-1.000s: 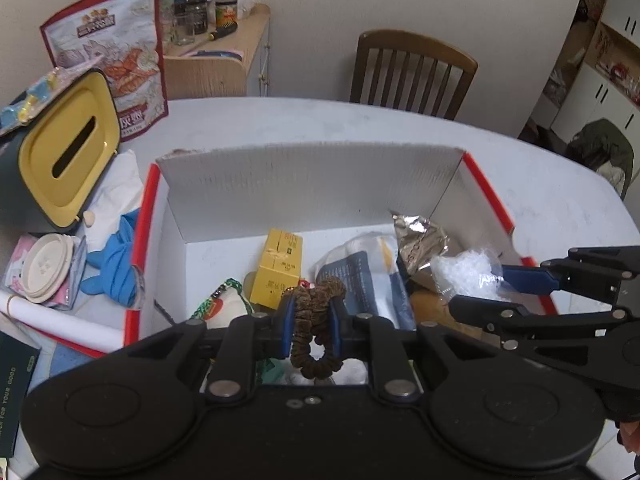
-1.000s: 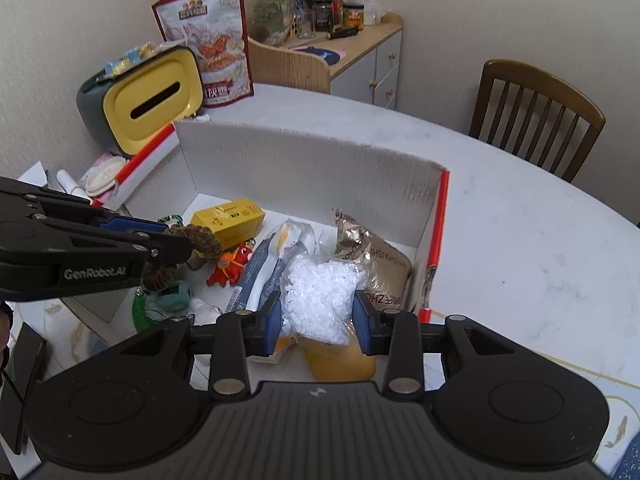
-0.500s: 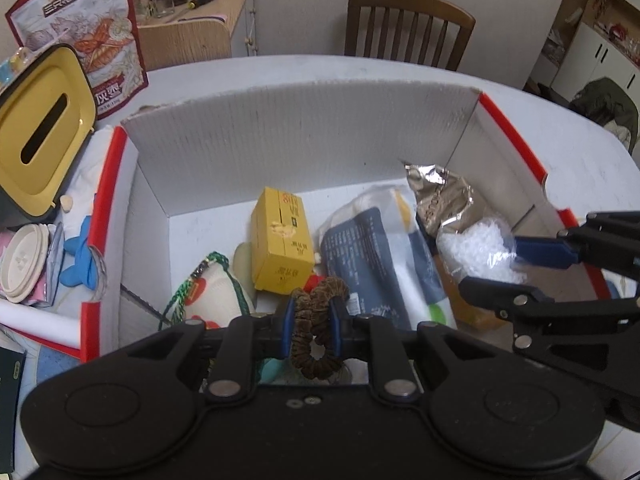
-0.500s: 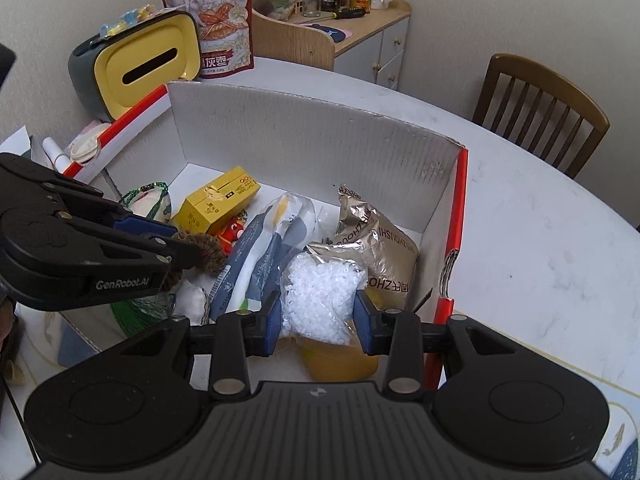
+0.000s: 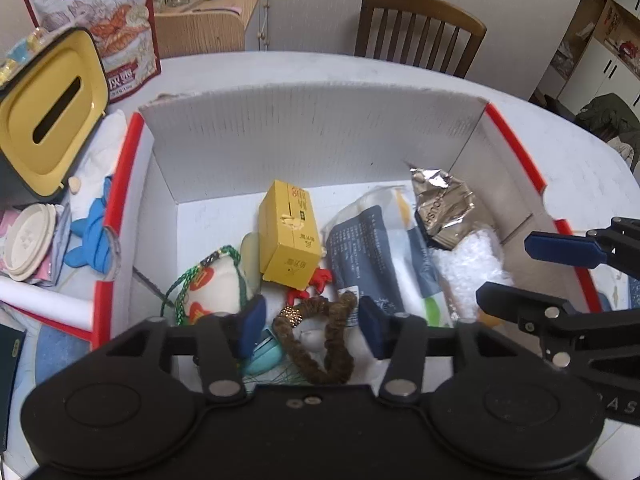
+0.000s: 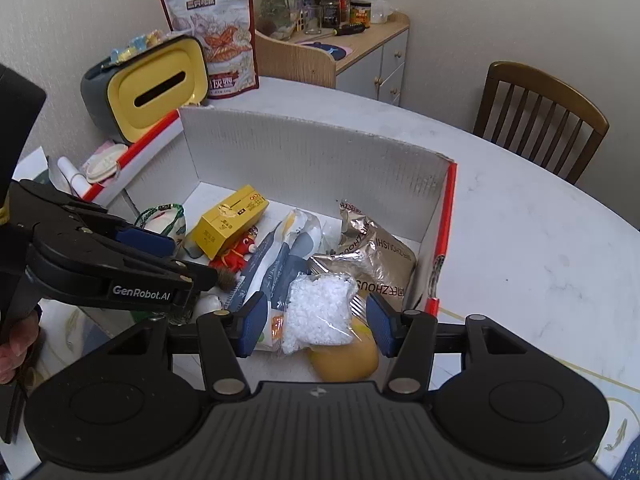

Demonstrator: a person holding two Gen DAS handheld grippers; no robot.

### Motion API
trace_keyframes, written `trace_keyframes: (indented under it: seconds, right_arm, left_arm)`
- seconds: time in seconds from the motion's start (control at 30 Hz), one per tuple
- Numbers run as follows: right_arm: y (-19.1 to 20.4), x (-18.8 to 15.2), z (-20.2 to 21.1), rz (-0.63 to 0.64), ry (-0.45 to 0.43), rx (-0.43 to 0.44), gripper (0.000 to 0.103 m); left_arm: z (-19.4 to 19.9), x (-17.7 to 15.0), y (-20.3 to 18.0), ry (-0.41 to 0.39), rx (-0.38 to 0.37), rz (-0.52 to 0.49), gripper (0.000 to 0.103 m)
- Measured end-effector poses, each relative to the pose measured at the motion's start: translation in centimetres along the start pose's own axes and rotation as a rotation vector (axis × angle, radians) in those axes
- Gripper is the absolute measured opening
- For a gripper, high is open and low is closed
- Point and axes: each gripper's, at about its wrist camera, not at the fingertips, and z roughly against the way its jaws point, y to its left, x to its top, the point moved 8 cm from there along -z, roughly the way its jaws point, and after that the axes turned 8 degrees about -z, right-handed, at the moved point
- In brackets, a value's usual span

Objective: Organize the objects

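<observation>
Hair ties and snack bags are what we are sorting into the open cardboard box (image 5: 312,132), the white one with red-edged flaps that fills the middle of both views on the white tabletop (image 6: 540,248). We hold both tools tipped down over the near edge of the box so that whatever we let go lands inside with the items already gathered there.

Our left hand-held gripper (image 5: 312,330) sits at the lower centre of the left wrist view. Its jaws have just been opening and now stand moderately apart, holding nothing. The brown braided hair tie (image 5: 316,340) lies between the blue pads but touches neither; it appears to rest on the pile at the near side of the box, just below the yellow carton (image 5: 290,236) and the small red toy (image 5: 310,284).

Our right hand-held gripper (image 6: 314,330) is at the lower centre of the right wrist view. Its jaws have also just been opening, and the clear bag of white granules (image 6: 320,308) sits between the pads with a gap on each side, so we judge it released. It lies on top of a yellow rounded object (image 6: 346,358), beside the silver foil pouch (image 6: 376,256) and the blue-and-white packet (image 6: 280,264).

Outside the box, at the upper left of both views, stand the yellow-lidded tissue holder (image 6: 156,92) and a tall printed snack bag (image 6: 218,36), not yet sorted.
</observation>
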Motion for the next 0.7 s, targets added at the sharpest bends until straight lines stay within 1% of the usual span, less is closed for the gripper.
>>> trace_keyframes:
  seconds: [0.1, 0.2, 0.27, 0.4, 0.47, 0.53, 0.63, 0.7]
  right_arm:
    - [-0.3, 0.0, 1.1, -0.012, -0.014, 0.010, 0.054]
    - [-0.7, -0.1, 2.3, -0.028, -0.028, 0.024, 0.054]
    - [-0.8, -0.1, 3.3, -0.032, -0.042, 0.033, 0.056]
    - [-0.5, 0.0, 5.4, -0.030, -0.079, 0.051, 0.058]
    - [-0.4, 0.0, 6.5, -0.030, -0.098, 0.062, 0.060]
    - [-0.2, 0.1, 7.6, -0.034, -0.118, 0.075, 0.062]
    - [0.0, 0.1, 9.1, -0.038, -0.142, 0.098, 0.063]
    - [0.2, 0.0, 9.9, -0.041, -0.155, 0.111, 0.065]
  left_arm:
    - [1.0, 0.0, -0.3, -0.019, -0.001, 0.004, 0.055]
    - [2.3, 0.0, -0.5, -0.043, -0.002, 0.010, 0.060]
    - [3.2, -0.1, -0.7, -0.063, 0.003, 0.008, 0.065]
    - [5.3, -0.1, -1.0, -0.106, 0.002, 0.010, 0.069]
    - [6.4, -0.1, -1.1, -0.130, 0.002, 0.015, 0.074]
    - [7.5, -0.1, -1.2, -0.154, 0.003, 0.018, 0.076]
    - [9.1, -0.2, -1.4, -0.192, 0.014, 0.011, 0.080]
    - [10.0, -0.4, -1.6, -0.214, 0.025, 0.011, 0.080]
